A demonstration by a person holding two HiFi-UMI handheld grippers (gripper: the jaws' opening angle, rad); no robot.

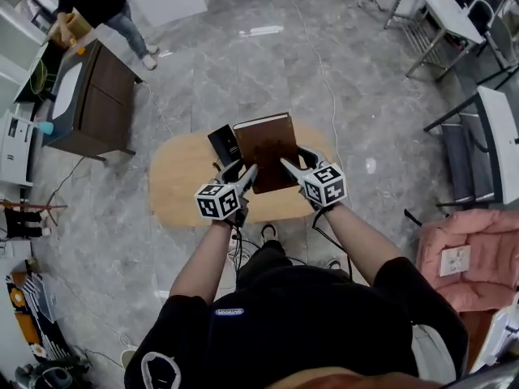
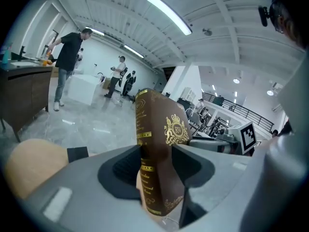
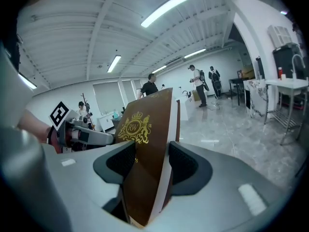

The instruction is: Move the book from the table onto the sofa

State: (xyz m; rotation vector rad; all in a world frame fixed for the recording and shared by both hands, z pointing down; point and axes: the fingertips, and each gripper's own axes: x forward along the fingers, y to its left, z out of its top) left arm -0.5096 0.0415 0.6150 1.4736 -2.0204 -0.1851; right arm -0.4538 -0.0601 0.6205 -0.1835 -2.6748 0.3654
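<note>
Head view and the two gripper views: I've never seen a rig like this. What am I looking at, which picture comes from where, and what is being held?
There is no robot here. A person holds a two-jaw tool in each hand. The head view comes from a camera on the person's head, looking down at their arms, with the left gripper and the right gripper in front. The other two pictures come from cameras that ride on each gripper and look along its jaws. Both grippers are clamped on the same brown book, which has a gold crest. Each grips one near corner, and together they hold it over a round wooden table. A small black flat object lies on that table. The pink cushioned seat at the right is probably the sofa.
</note>
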